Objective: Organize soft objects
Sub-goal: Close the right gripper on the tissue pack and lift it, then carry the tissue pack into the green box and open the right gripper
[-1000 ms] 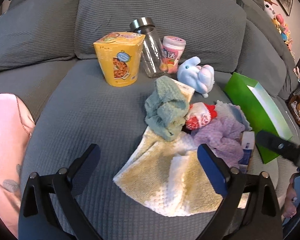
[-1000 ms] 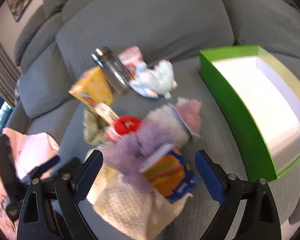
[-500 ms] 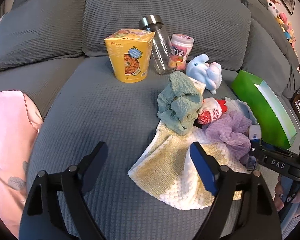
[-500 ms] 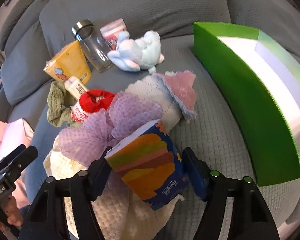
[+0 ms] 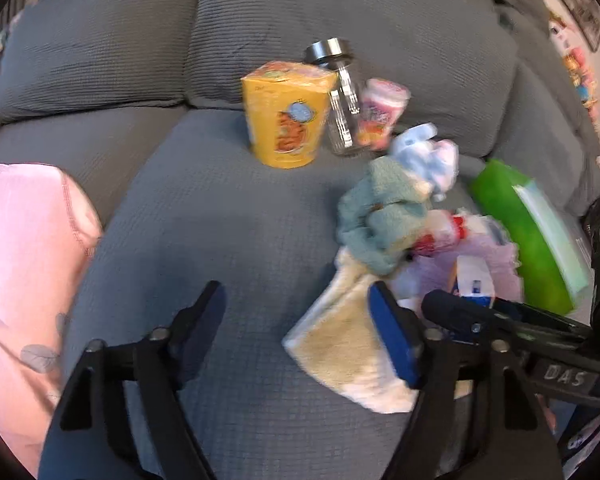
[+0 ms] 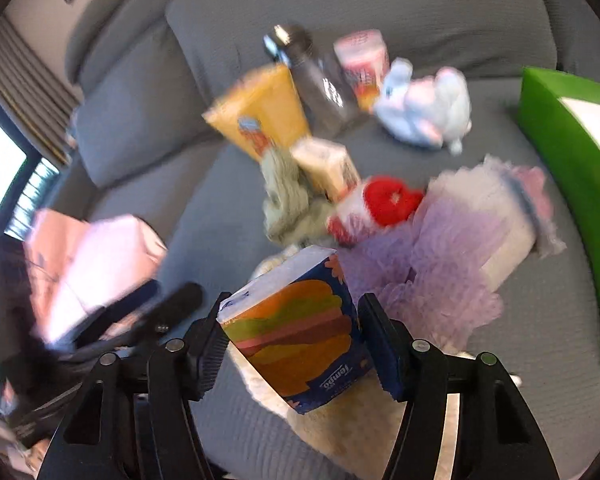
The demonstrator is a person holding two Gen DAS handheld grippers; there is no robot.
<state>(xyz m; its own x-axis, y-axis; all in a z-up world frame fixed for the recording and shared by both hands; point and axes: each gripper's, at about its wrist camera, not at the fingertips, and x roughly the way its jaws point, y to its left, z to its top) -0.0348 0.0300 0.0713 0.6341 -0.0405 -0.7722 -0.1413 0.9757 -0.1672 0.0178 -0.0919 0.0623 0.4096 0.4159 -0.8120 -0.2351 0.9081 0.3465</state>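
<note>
My right gripper [image 6: 296, 308] is shut on a blue and orange tissue pack [image 6: 300, 332], pads pressed on both its sides, above a cream towel [image 6: 340, 432]. Behind it lie a purple cloth [image 6: 432, 256], a red-and-white plush [image 6: 380, 204], a green cloth [image 6: 288, 200] and a pale blue plush [image 6: 424, 108]. My left gripper [image 5: 296, 296] hangs over the grey sofa seat [image 5: 220, 220]. Its jaws are closing with nothing between them, and its right finger is over the edge of the cream towel [image 5: 340, 344]. In the left wrist view, the right gripper [image 5: 500, 320] comes in from the right.
A green box [image 6: 572, 168] with a white inside stands at the right. At the back cushion stand a yellow carton [image 5: 288, 120], a glass jar [image 5: 340, 100] and a pink canister [image 5: 380, 116]. Pink fabric [image 5: 20, 260] lies at the left.
My right gripper came in on the tissue pack, shut on it and carried it left. My left gripper's jaws narrowed, and its view drifted left off the pile.
</note>
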